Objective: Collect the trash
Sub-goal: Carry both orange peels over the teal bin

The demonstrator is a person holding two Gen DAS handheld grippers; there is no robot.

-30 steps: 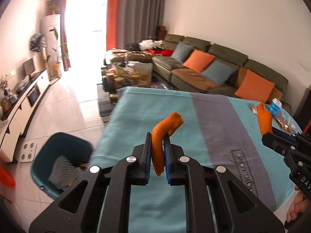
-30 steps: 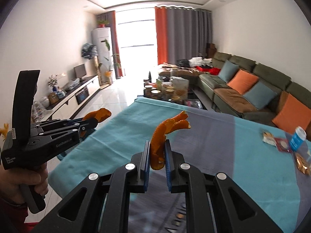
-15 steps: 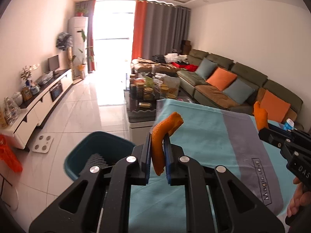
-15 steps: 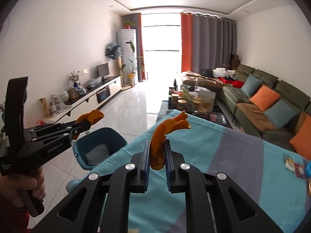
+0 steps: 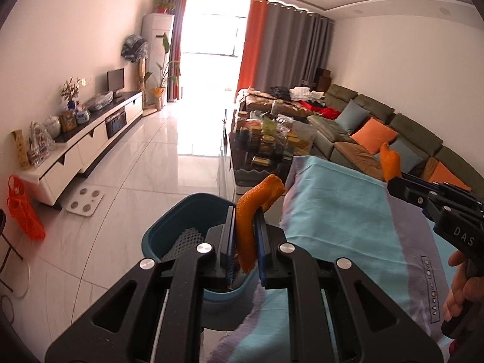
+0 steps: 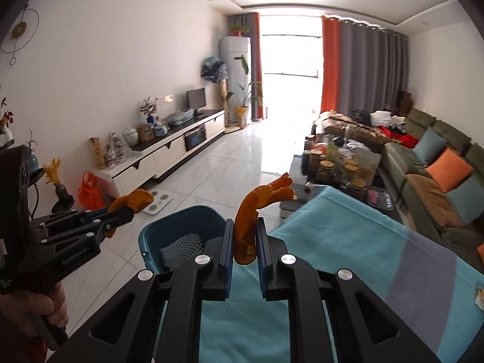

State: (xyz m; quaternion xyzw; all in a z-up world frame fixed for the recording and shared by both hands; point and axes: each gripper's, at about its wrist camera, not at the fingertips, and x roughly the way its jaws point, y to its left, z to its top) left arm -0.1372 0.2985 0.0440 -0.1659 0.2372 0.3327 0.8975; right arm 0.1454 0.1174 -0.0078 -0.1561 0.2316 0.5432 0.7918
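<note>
Left wrist view: the left gripper (image 5: 245, 242) is clamped on a curled strip of orange peel (image 5: 251, 211), which stands up between the pads, its top bent right. Directly beyond the fingers sits the teal bin (image 5: 169, 230) on the floor, beside the table's blue cloth (image 5: 338, 211). At right, the right gripper (image 5: 393, 181) shows only side-on, a second peel piece (image 5: 390, 163) at its tip.

Right wrist view: the right gripper (image 6: 245, 242) pinches that second peel piece (image 6: 257, 211) upright between nearly closed pads, over the cloth edge (image 6: 348, 242); the bin (image 6: 181, 224) lies ahead left. The left gripper (image 6: 118, 217) appears side-on, its peel (image 6: 136, 199) near the bin.
</note>
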